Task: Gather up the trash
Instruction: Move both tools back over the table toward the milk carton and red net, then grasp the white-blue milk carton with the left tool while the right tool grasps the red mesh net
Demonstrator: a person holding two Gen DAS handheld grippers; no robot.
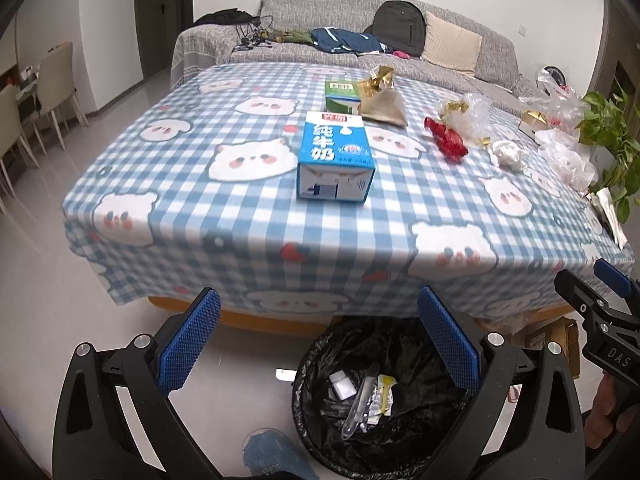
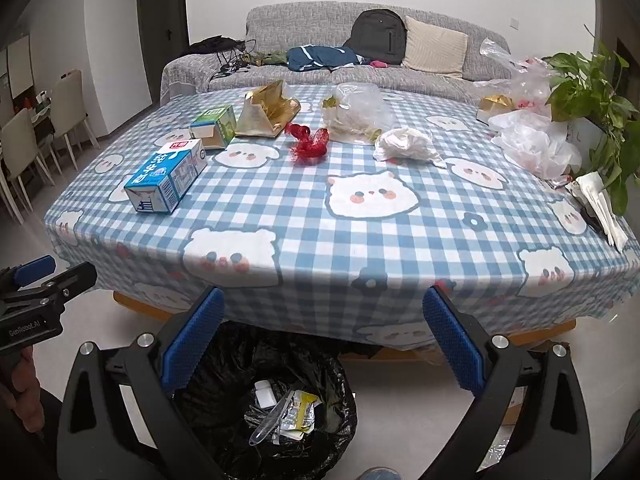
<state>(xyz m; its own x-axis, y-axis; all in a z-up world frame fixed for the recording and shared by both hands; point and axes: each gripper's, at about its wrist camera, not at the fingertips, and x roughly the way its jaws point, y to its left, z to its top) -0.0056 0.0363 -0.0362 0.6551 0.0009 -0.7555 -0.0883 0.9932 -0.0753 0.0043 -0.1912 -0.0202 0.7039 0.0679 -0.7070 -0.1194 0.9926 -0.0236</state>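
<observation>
A black-lined trash bin stands on the floor before the table and holds a few scraps. On the checked tablecloth lie a blue milk carton, a green carton, gold wrapping, a red mesh scrap, a clear plastic bag and a crumpled white tissue. My left gripper and right gripper are open and empty above the bin.
White plastic bags and a potted plant sit at the table's right side, with paper at its edge. A grey sofa with a backpack stands behind. Dining chairs stand at left.
</observation>
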